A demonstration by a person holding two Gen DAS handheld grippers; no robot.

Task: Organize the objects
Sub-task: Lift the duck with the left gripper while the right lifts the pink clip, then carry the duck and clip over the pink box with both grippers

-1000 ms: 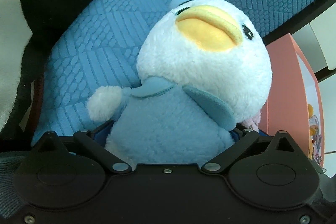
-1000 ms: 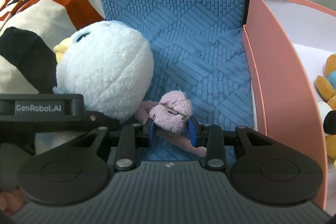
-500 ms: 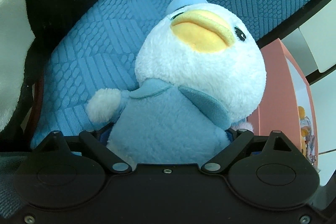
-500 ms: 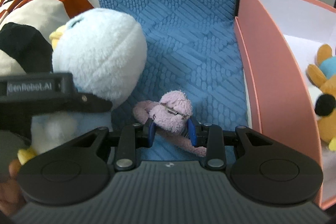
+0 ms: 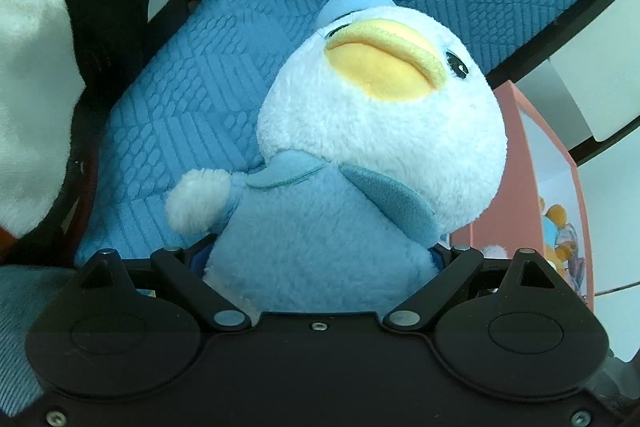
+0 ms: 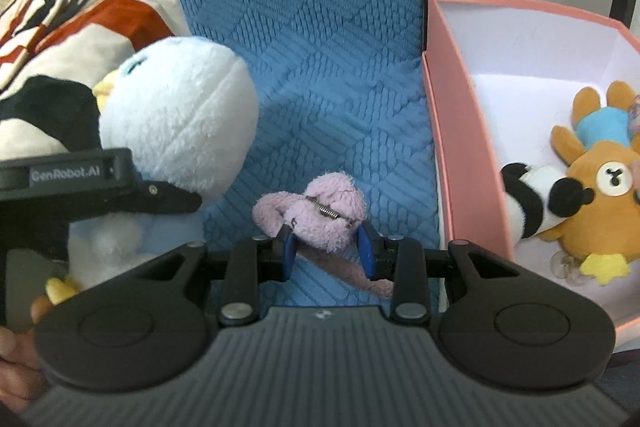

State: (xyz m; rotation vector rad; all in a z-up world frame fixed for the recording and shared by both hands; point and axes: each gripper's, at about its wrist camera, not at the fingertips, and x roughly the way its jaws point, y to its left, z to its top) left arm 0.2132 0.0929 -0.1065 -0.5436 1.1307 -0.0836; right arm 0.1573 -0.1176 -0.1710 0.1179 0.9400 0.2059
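Blue quilted cushion [image 6: 304, 27] backs both clamped toys — only the right view shows the pink box's [image 6: 460, 147] plush.

A home, likely a bedroom or playroom: plush toys [image 6: 176, 119] on a quilted blue cover [image 6: 320, 67], a pink box [image 6: 464, 163] of soft toys.

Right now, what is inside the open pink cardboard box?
The pink cardboard box holds an orange plush bear with a blue top and a black-and-white plush piece lying against it. The near wall and the frame edge hide the rest of the floor.
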